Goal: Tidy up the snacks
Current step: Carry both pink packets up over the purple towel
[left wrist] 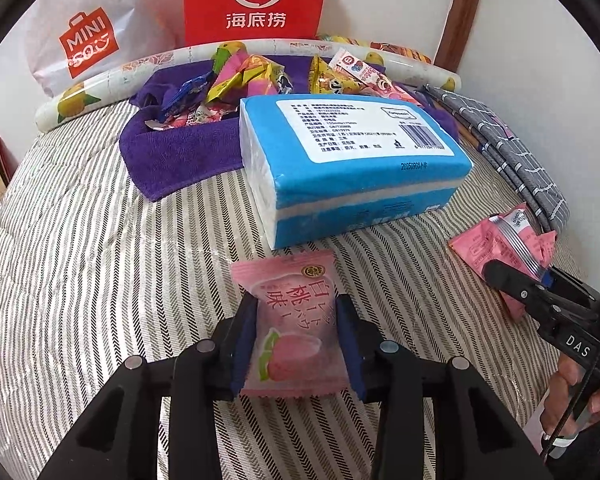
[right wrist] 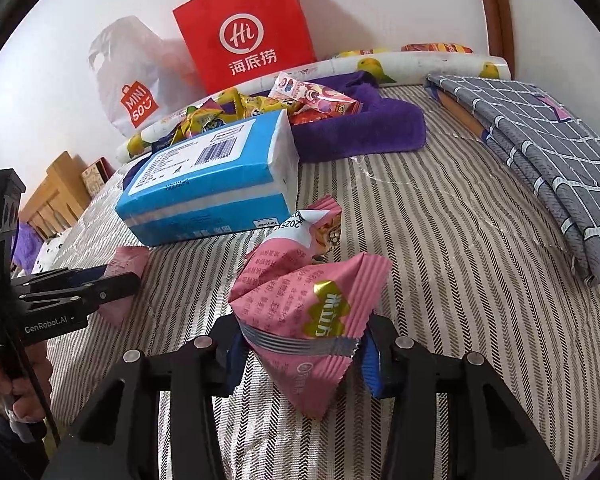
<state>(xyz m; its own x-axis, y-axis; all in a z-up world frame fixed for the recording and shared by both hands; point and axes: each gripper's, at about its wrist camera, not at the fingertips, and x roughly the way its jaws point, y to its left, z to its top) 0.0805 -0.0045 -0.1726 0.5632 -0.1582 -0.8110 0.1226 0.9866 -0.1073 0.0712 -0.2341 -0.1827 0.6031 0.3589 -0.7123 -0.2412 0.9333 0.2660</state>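
Note:
My left gripper point(left wrist: 296, 344) is shut on a pale pink peach snack packet point(left wrist: 292, 320), held just above the striped bedcover point(left wrist: 80, 264). In the right wrist view that gripper point(right wrist: 124, 276) shows at the left with the same packet point(right wrist: 126, 264) in its tips. My right gripper point(right wrist: 300, 356) is shut on a darker pink crinkled snack bag point(right wrist: 300, 300); in the left wrist view that bag point(left wrist: 504, 240) and gripper point(left wrist: 520, 280) sit at the right. A pile of mixed snacks point(left wrist: 240, 76) lies on a purple towel point(left wrist: 172, 152) at the back.
A blue tissue pack point(left wrist: 356, 160) lies between the grippers and the towel. Behind stand a red paper bag point(left wrist: 256, 0), a white Miniso bag point(left wrist: 84, 36) and a lemon-print roll point(left wrist: 80, 98). Folded grey checked fabric point(right wrist: 540, 152) lies at the right. A hand point(left wrist: 572, 400) holds the right gripper.

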